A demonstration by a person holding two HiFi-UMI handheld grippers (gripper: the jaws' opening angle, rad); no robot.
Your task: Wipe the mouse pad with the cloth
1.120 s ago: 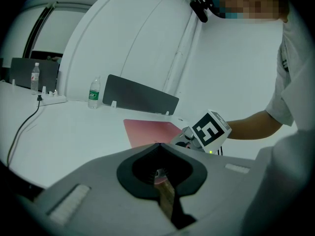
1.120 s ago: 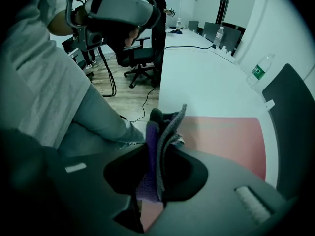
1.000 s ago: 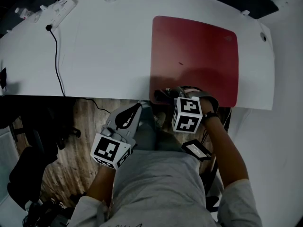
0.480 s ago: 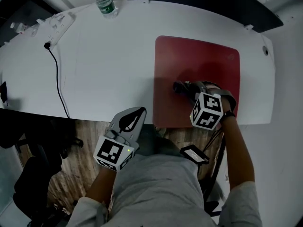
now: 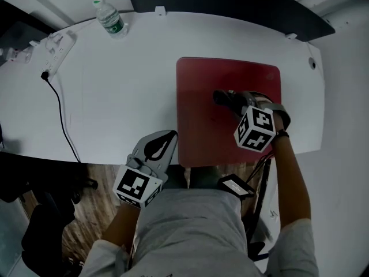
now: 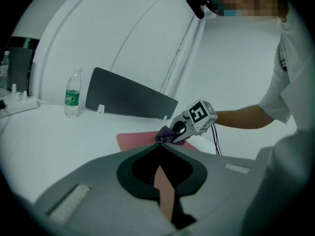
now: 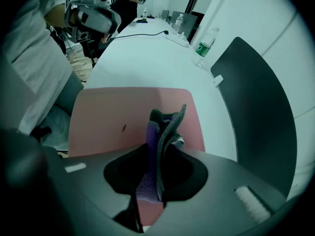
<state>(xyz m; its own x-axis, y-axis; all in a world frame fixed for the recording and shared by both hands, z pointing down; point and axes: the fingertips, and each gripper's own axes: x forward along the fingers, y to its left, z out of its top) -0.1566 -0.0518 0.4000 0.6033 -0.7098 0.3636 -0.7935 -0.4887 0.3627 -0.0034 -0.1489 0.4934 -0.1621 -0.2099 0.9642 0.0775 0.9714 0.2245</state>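
Wiping stage: judged to be under way, not complete; the cloth (image 5: 223, 98) is pressed onto the mouse pad (image 5: 202, 137) in the pad's far half, about midway across.
Right gripper (image 5: 229, 101): its jaws are clenched on the bunched cloth, and purple and grey folds are seen pinched between them in the right gripper view.
Left gripper (image 5: 166, 142): its jaws are closed against each other with nothing grasped; it is held off the pad at the near edge of the table (image 5: 115, 91), just beside the pad's near-left corner.
Mouse pad position: it is laid flat on the white table, right of centre, with its near edge at the table's front edge.
Done so far: this cannot be read from the surface, as no streak or damp band is shown.
Left to do: a small dark speck (image 7: 123, 127) is seen on the pad beside the cloth, so that patch and the near half are judged yet to be covered.
Other items: a water bottle (image 5: 109, 19) and a power strip (image 5: 55, 47) are set at the far left, well apart from the pad.
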